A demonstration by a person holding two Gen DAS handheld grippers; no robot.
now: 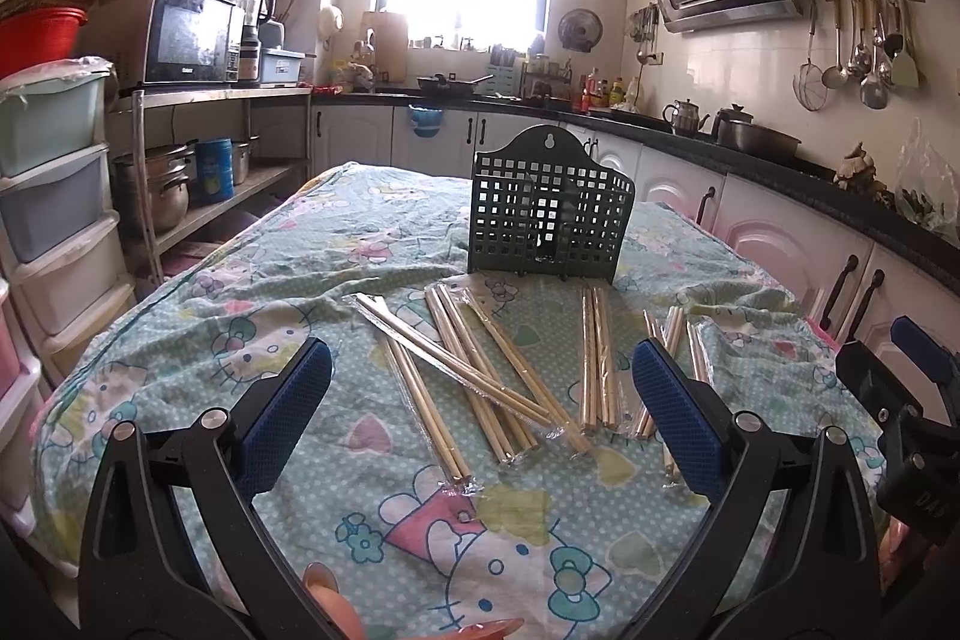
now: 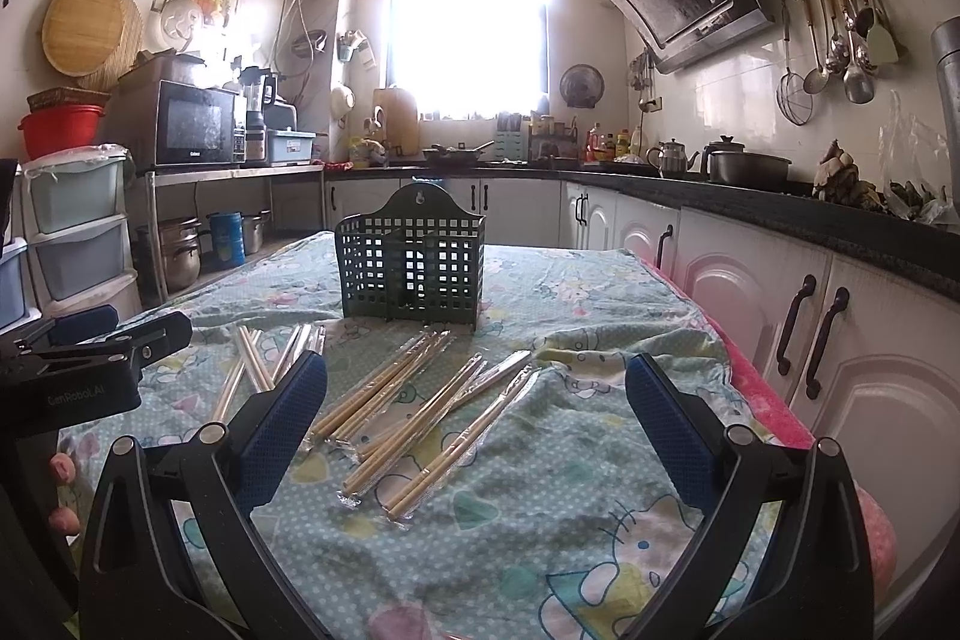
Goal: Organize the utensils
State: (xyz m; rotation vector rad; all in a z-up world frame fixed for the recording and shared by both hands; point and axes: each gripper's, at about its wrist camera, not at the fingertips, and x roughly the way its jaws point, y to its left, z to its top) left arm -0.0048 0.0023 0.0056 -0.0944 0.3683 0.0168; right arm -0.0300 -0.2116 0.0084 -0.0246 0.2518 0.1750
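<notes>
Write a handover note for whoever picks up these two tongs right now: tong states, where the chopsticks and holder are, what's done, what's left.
Left tongs: open, empty, hovering over the table.
Right tongs: open, empty, hovering over the table.
Green holder: upright at the far middle of the table, on the cartoon-print cloth. No chopsticks visible in it.
Wrapped chopsticks: several plastic-sleeved bundles lying loose on the cloth in front of the holder, some crossing each other.
Done: nothing visibly sorted.
Left: pick up each bundle and stand it in the holder; probably start with the top, crossing ones.
</notes>
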